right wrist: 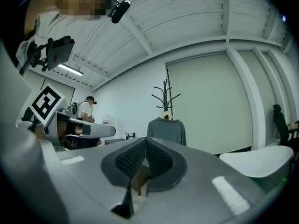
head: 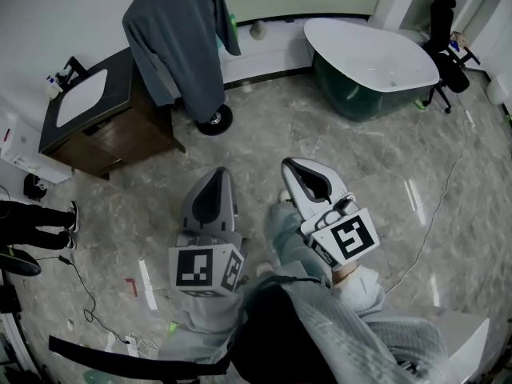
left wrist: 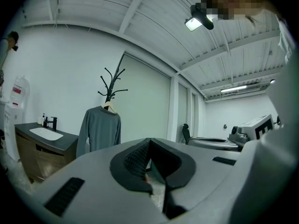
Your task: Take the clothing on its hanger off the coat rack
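A grey long-sleeved sweater [head: 182, 50] hangs on a wooden hanger from a black coat rack [left wrist: 111, 83] at the far side of the room; its round base [head: 214, 119] stands on the marble floor. In the left gripper view the sweater [left wrist: 99, 130] is far ahead on the left, and the right gripper view has the sweater [right wrist: 167, 131] ahead at centre. My left gripper [head: 214, 179] and right gripper [head: 293, 166] are held side by side close to my body, well short of the rack. Both are shut and empty.
A dark wood vanity with a white sink [head: 80, 99] stands left of the rack. A white and green bathtub [head: 370, 64] sits at the back right, with a black office chair [head: 443, 42] beyond it. A person's legs [head: 36, 218] and cables [head: 80, 282] are at the left.
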{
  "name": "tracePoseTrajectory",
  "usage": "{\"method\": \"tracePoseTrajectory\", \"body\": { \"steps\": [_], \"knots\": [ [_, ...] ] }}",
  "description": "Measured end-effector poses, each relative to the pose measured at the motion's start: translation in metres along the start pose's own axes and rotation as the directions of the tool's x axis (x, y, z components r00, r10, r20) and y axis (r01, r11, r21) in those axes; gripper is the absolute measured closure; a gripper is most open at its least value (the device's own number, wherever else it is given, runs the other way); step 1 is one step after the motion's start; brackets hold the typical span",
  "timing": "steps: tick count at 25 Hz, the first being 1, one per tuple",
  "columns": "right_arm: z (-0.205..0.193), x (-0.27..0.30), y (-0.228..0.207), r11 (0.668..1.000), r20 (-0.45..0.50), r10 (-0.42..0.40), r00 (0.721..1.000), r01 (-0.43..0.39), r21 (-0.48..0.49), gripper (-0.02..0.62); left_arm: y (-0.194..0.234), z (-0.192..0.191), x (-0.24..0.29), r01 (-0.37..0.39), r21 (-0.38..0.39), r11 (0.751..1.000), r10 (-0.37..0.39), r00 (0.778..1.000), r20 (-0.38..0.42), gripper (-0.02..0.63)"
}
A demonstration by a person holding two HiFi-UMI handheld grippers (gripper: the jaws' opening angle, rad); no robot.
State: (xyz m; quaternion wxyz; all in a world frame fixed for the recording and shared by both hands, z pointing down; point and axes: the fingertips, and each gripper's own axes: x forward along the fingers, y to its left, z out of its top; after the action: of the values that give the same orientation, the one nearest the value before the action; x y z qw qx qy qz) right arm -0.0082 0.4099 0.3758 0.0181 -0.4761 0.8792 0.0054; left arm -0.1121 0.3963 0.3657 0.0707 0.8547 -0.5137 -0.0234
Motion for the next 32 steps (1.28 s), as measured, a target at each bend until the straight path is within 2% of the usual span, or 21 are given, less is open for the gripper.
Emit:
{"method": "tracePoseTrajectory", "body": {
  "steps": [5,11,16,24,27,32],
  "knots": [
    [0.003,0.083,-0.071,0.997,0.016,0.066,0.998,-0.065,-0.038,0.592,0.030,0.009,0.107,-0.021,0.017,1.000,0.021,0.999,0.028,0.601],
    [0.032,0.172,-0.196,0.992,0.004,0.117,0.993,-0.117,-0.056,0.592,0.041,0.062,0.263,-0.080,0.030,0.996,0.078,0.993,0.087,0.601],
    [0.051,0.242,-0.271,0.980,0.004,0.188,0.982,-0.187,-0.062,0.592,0.065,0.086,0.348,-0.168,0.017,0.986,0.166,0.981,0.099,0.601],
    [0.016,0.369,-0.324,0.962,-0.005,0.272,0.962,-0.272,-0.003,0.592,0.156,0.063,0.441,-0.280,0.022,0.960,0.280,0.959,0.039,0.601],
    [0.014,0.425,-0.336,0.955,0.008,0.294,0.956,-0.294,-0.025,0.592,0.195,0.076,0.482,-0.283,0.034,0.959,0.280,0.957,0.076,0.601],
    [0.041,0.522,-0.358,0.950,0.042,0.302,0.952,-0.297,-0.092,0.592,0.260,0.120,0.545,-0.268,0.037,0.963,0.260,0.953,0.154,0.601]
  ]
}}
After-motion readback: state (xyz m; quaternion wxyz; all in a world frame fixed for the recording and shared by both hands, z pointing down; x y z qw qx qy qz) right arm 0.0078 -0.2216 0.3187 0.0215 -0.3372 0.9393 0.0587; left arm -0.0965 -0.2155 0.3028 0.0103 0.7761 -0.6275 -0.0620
